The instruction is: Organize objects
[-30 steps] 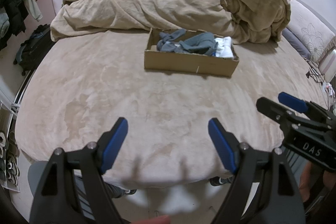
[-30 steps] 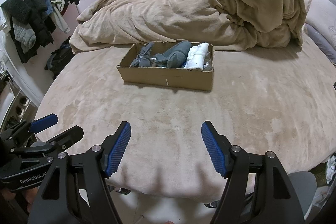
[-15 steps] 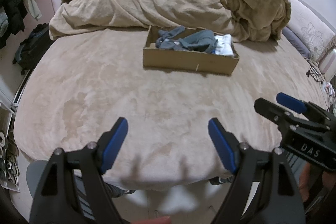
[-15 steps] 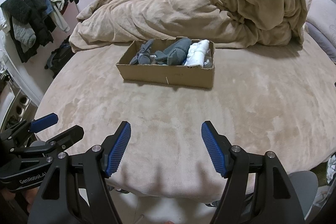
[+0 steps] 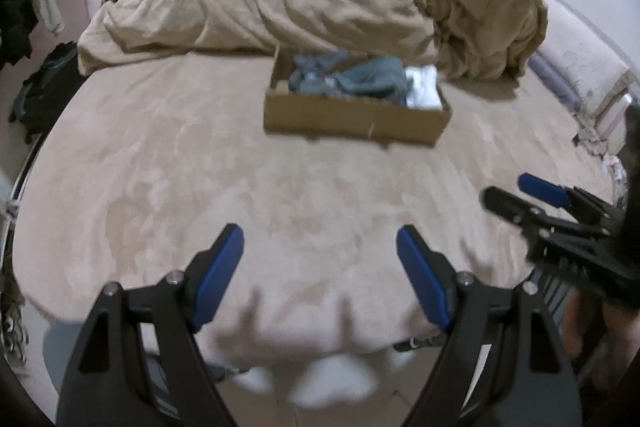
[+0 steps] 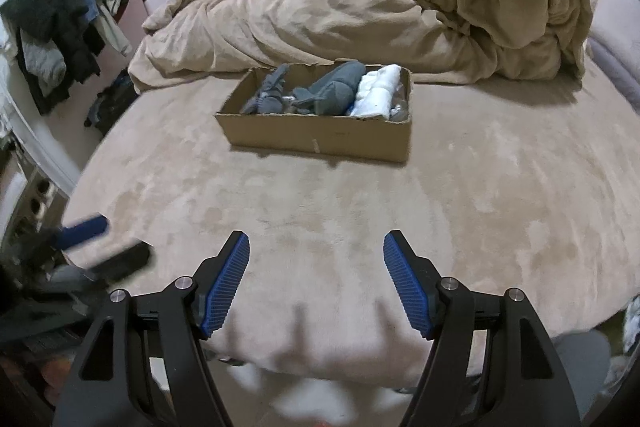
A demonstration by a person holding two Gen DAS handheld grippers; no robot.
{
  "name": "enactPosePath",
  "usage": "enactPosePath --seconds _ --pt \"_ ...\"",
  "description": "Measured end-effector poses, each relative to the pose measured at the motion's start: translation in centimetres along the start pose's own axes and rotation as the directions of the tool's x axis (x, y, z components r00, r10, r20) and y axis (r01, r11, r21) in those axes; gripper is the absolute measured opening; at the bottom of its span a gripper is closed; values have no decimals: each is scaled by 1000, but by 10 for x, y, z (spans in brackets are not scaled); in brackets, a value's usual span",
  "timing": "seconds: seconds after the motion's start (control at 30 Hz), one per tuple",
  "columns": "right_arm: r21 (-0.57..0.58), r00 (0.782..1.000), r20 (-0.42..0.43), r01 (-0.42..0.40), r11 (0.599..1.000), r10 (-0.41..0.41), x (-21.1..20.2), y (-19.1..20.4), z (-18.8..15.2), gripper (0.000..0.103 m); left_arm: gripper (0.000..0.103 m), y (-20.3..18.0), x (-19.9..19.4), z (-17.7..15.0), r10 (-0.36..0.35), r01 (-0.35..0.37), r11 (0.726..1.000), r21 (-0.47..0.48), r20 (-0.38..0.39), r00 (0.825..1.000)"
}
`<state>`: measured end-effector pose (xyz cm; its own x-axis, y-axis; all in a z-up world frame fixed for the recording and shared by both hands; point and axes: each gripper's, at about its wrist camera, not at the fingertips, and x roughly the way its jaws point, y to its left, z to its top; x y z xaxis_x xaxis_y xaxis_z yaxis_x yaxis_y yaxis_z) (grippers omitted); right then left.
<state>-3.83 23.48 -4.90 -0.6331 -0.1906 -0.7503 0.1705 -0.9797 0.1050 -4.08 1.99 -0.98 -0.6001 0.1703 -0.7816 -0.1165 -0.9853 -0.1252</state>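
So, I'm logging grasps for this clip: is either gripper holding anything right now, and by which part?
Nothing is held. The left gripper and right gripper both stand open over the bed, with the cardboard box of socks untouched farther back.

Cardboard box of rolled clothes on the bed

The shallow cardboard box (image 6: pixel 320 137) sits open and flat; grey bundles (image 6: pixel 328 93), probably socks, fill its left and middle, a white bundle (image 6: pixel 378 95) its right end.
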Motion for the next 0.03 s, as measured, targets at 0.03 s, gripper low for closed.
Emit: enactPosePath --seconds 0.03 --pt "21 998 25 62 998 -63 1 -21 6 73 80 11 -1 8 10 -10 1000 0 21 1000"
